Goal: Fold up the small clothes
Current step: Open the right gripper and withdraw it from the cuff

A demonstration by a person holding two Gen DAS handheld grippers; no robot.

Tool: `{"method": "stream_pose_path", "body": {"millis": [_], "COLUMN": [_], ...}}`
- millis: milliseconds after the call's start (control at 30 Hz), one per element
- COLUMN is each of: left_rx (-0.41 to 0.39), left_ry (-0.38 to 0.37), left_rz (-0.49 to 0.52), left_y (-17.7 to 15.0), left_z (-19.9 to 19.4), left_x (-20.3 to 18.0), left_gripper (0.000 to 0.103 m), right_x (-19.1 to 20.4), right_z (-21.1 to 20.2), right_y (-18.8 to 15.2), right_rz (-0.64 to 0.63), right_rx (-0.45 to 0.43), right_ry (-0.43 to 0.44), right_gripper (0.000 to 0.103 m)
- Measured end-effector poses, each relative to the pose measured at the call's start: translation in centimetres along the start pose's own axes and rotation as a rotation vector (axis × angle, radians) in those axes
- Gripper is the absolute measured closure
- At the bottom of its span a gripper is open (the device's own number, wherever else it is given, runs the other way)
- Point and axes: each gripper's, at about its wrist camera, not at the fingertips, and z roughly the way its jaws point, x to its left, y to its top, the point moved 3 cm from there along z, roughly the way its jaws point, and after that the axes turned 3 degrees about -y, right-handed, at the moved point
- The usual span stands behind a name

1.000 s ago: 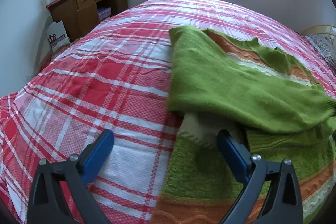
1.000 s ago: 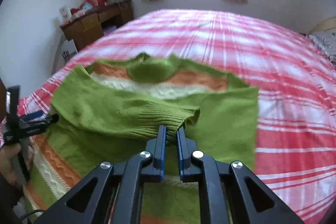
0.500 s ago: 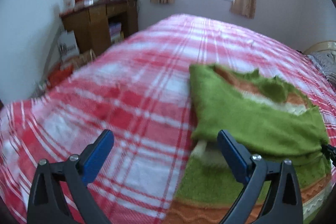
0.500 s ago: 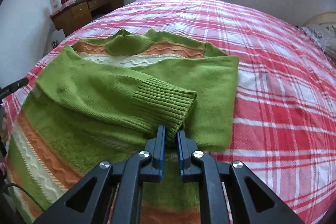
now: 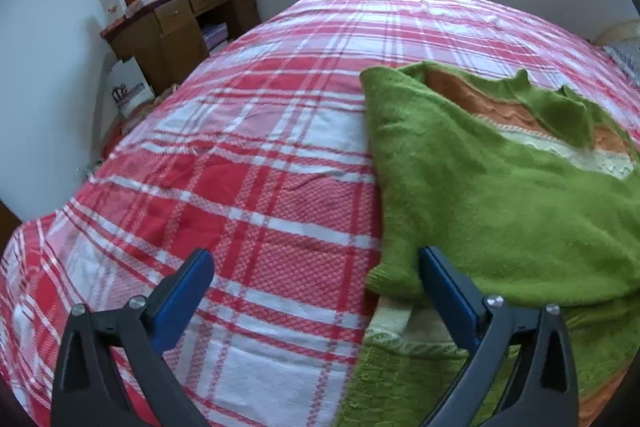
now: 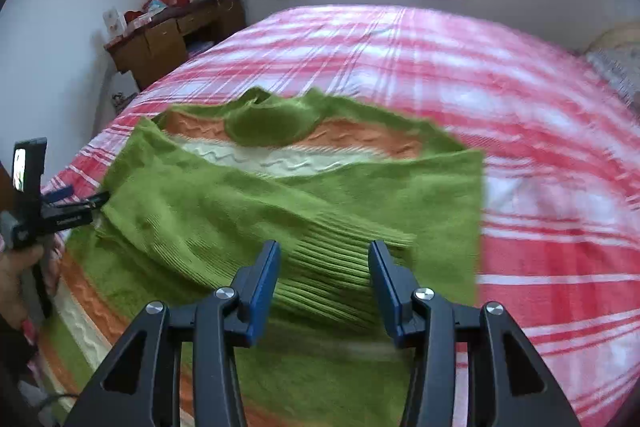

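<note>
Already Crossed: Both Sleeves Lay Over the Sweater

Evidently the green sweater [image 6: 280, 187] lay flat on the plaid bedspread [image 6: 540, 147], its ribbed cuff [image 6: 332, 259] drawn across the chest so the bundle would stay narrow. Over that cuff hovered the right gripper [image 6: 324, 267], jaws parted and holding nothing. At the sweater's left edge, the left gripper [image 5: 316, 279] gaped wide, likewise empty.

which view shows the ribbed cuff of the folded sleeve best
The right wrist view: the ribbed cuff lies in plain sight between the open right gripper, on the green sweater. The left wrist view shows only the sleeve's upper part by the open left gripper; the cuff is out of frame.
</note>
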Motion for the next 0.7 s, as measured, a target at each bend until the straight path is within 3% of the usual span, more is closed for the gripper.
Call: {"method": "stream_pose_path", "body": {"millis": [67,167,300,467,700], "left_rx": [0.004,0.007,-0.001,-0.026,-0.064], "left_ry": [-0.021,-0.049,-0.032,-0.016,0.032], "left_rz": [-0.032,-0.051,-0.027,-0.005,0.043], "left_y": [0.0,-0.2,-0.3,-0.7,-0.9], "left_z": [0.1,0.2,0.0,-0.7,-1.4], "left_x": [0.5,0.8,0.1,-0.2,-0.8], "left_gripper": [0.0,0.0,0.0,0.0,0.0], "right_x": [-0.2,-0.4,-0.3,-1.2,-1.2], "right_z": [2.0,1.5,0.9,0.9,0.7], "right_y": [-0.7,-1.8,-2.0,-3.1,-3.1], "right_rz": [0.033,0.022,-0.034,-0.004,0.01], "right_rx": [0.067,0.027,0.04,-0.006,-0.002], "right_ry": [0.024,0.021,-0.022,-0.014,-0.028], "right_gripper": [0.056,0.056,0.056,0.055,0.055]}}
